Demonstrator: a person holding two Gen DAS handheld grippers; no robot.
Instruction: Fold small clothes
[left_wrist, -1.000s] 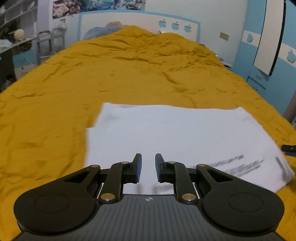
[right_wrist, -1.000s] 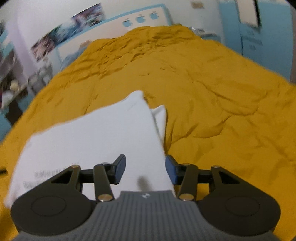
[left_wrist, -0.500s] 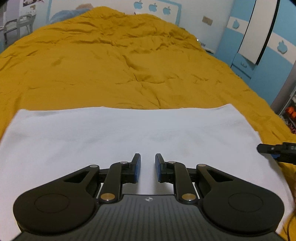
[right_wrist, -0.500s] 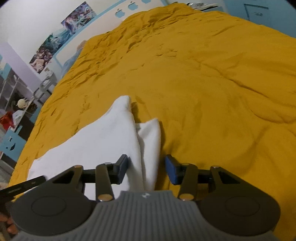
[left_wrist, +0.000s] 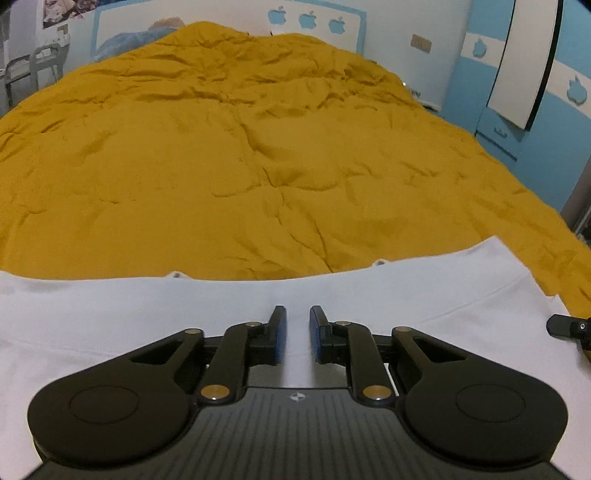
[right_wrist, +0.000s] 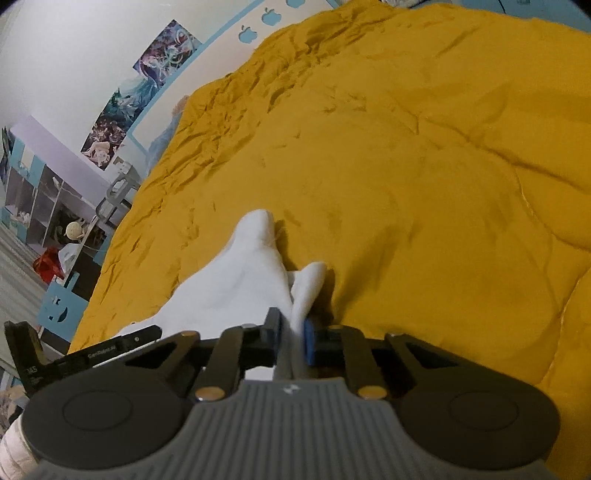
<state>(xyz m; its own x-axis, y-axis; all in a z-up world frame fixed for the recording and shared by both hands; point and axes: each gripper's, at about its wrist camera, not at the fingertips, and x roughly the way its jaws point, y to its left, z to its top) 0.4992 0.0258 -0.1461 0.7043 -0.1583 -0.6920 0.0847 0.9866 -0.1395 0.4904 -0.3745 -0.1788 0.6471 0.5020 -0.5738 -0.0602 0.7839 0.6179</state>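
1. Left wrist view: the left hand-held gripper (left_wrist: 296, 328) sits at lower centre over a white garment (left_wrist: 147, 317), its fingers parted by a narrow gap with cloth visible between them; whether they pinch it cannot be told.
2. The garment stretches across the lower frame on a bed with a mustard-yellow quilt (left_wrist: 258, 166).
3. At the right edge, the tip of the right hand-held gripper (left_wrist: 569, 326) rests by the garment's corner.
4. Right wrist view: at lower left, part of the left hand-held gripper (right_wrist: 92, 354) shows.
5. At lower centre, the right hand-held gripper (right_wrist: 291, 341) is clamped on a bunched fold of the white garment (right_wrist: 240, 280), which rises in a peak above the quilt (right_wrist: 406, 166).
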